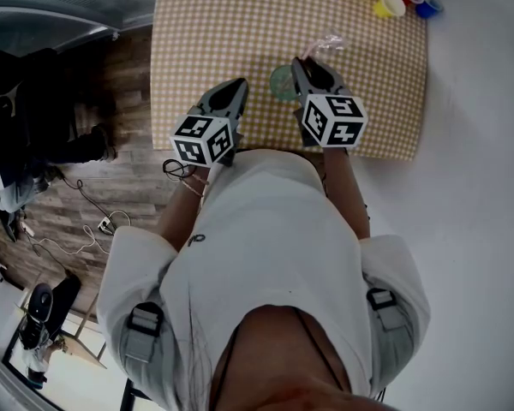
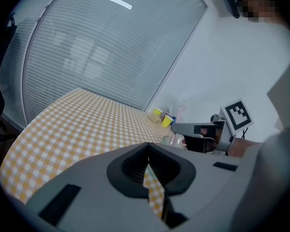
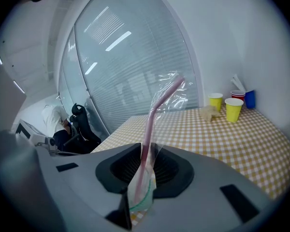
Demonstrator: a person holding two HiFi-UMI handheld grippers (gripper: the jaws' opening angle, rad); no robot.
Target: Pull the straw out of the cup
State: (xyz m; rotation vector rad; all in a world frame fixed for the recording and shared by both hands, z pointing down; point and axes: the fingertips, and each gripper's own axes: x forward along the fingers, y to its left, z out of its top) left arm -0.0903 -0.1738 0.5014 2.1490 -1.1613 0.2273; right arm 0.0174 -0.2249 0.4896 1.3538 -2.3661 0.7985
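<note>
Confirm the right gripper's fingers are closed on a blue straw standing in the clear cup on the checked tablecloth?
Not blue: the straw is pink, as the right gripper view shows. The rest holds: the fingers of the right gripper are closed on it, and it stands in the clear cup on the checked tablecloth.
</note>
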